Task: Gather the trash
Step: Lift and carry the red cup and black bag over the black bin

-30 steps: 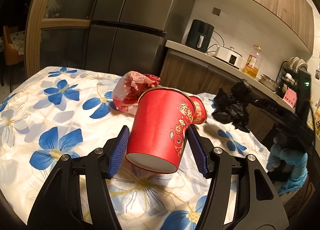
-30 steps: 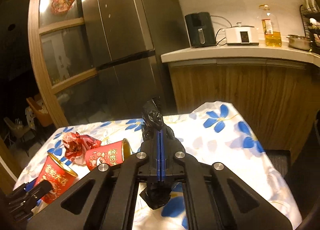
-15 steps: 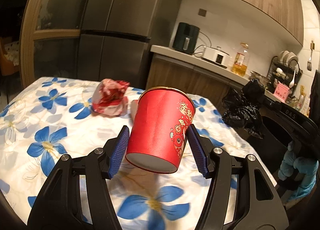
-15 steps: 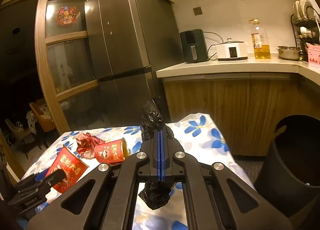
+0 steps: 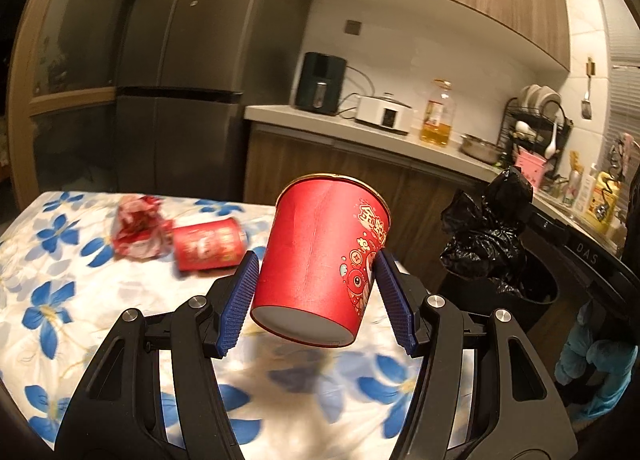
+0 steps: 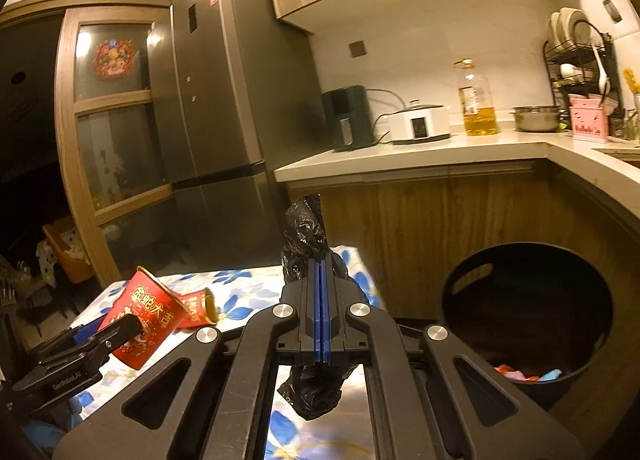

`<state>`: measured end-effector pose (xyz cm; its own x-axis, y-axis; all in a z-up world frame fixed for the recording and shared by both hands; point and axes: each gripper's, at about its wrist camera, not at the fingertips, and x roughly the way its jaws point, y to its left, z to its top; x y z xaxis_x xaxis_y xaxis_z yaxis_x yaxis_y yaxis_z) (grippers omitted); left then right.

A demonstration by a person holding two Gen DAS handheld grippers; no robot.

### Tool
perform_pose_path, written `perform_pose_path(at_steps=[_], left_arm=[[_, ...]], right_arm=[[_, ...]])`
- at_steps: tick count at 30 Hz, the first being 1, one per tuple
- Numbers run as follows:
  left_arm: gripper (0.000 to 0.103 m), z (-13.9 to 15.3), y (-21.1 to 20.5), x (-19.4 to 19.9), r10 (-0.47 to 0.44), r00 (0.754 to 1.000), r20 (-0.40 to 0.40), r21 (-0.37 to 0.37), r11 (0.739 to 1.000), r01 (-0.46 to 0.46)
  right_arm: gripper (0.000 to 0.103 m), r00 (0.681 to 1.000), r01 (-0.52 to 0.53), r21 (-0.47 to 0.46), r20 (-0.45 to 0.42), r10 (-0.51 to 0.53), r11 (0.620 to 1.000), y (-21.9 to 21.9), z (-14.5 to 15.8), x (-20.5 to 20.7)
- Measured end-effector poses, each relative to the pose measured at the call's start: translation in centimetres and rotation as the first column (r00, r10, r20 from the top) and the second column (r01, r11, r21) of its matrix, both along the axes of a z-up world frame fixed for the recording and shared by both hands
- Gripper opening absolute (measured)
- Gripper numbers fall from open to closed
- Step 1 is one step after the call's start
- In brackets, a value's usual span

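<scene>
Right now both grippers are carrying trash, and neither piece is in the bin yet. The left gripper (image 5: 314,292) is squeezing a red paper cup (image 5: 324,264) between its blue pads, gripping it low on its sides so that it is hanging tilted above the flowered tablecloth (image 5: 52,324), clear of the surface. The right gripper (image 6: 322,300) is clamping its jaws tight on a crumpled black plastic bag (image 6: 304,236), which is sticking out above and below the closed pads.

The black bin (image 6: 528,324) is standing on the floor just beyond the table's end, in front of the wooden counter cabinets. A few coloured scraps are lying at its bottom, so some trash is apparently already collected. From the right wrist view its open mouth is sitting off to the right of the bag, not beneath it; the bag is hanging over the table edge.

Two pieces are lying on the cloth, touching each other: a second red cup (image 5: 208,246) on its side and a crumpled red-and-white wrapper (image 5: 138,232) beside it.

So the job looks about midway: the two held items need dropping into the bin, and then the fallen cup and the wrapper are waiting for another trip.
</scene>
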<state>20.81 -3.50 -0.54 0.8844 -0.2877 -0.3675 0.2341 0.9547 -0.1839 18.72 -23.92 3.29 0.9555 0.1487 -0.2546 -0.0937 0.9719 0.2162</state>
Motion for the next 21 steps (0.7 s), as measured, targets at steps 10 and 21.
perform_pose_path(at_steps=[10, 21], left_arm=[[0.059, 1.0, -6.3, 0.6, -0.081, 0.997, 0.017, 0.021, 0.997, 0.081], [0.059, 2.4, -13.7, 2.0, -0.198, 0.979, 0.053, 0.037, 0.98, 0.196]], right_arm=[[0.002, 0.995, 0.1, 0.014, 0.028, -0.101, 0.995, -5.5, 0.6, -2.0], [0.002, 0.972, 0.231, 0.027, 0.047, -0.232, 0.973, -10.6, 0.8, -3.2]])
